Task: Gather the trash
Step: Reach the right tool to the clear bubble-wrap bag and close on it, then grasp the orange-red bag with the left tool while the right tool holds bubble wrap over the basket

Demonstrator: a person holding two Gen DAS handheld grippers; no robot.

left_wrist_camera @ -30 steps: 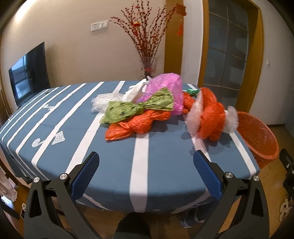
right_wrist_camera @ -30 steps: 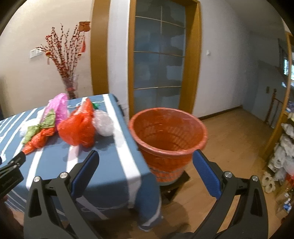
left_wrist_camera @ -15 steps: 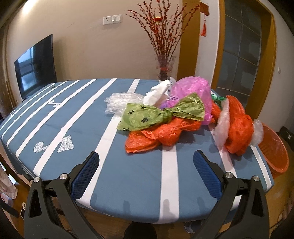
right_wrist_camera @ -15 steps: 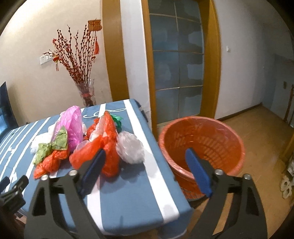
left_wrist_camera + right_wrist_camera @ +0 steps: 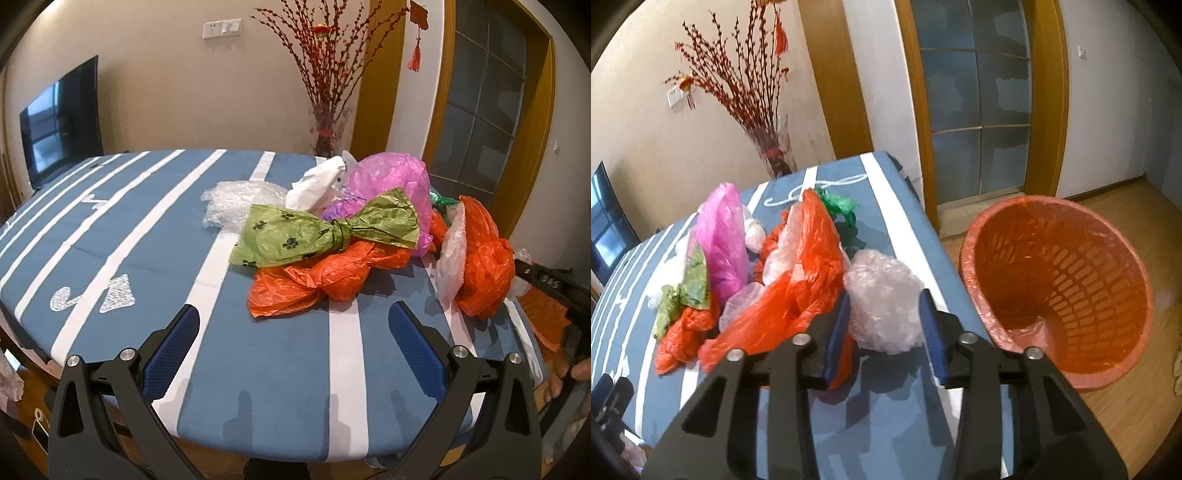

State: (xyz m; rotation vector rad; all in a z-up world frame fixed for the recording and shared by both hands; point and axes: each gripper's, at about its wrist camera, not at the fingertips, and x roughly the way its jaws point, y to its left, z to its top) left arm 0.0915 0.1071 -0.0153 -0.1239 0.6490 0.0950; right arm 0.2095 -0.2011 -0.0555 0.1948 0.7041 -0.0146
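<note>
A pile of plastic bags lies on the blue striped table (image 5: 147, 258): a green knotted bag (image 5: 317, 232), orange bags (image 5: 325, 280), a pink bag (image 5: 391, 181), a white bag (image 5: 317, 184) and clear wrap (image 5: 236, 199). My left gripper (image 5: 293, 332) is open and empty above the table's near edge, short of the orange bags. My right gripper (image 5: 884, 325) has its jaws around a clear crumpled bag (image 5: 886, 306), half closed; contact is unclear. An orange bag (image 5: 801, 288) lies left of it. The orange basket (image 5: 1060, 291) stands on the floor to the right.
A vase of red branches (image 5: 328, 125) stands behind the table. A TV (image 5: 61, 122) is at the far left. A glass door (image 5: 975, 110) is behind the basket. The right gripper's body (image 5: 554, 291) shows at the left view's right edge.
My right gripper has moved left from the basket to the table, its jaws narrowing around the clear bag. My left gripper has come closer over the table, still open.
</note>
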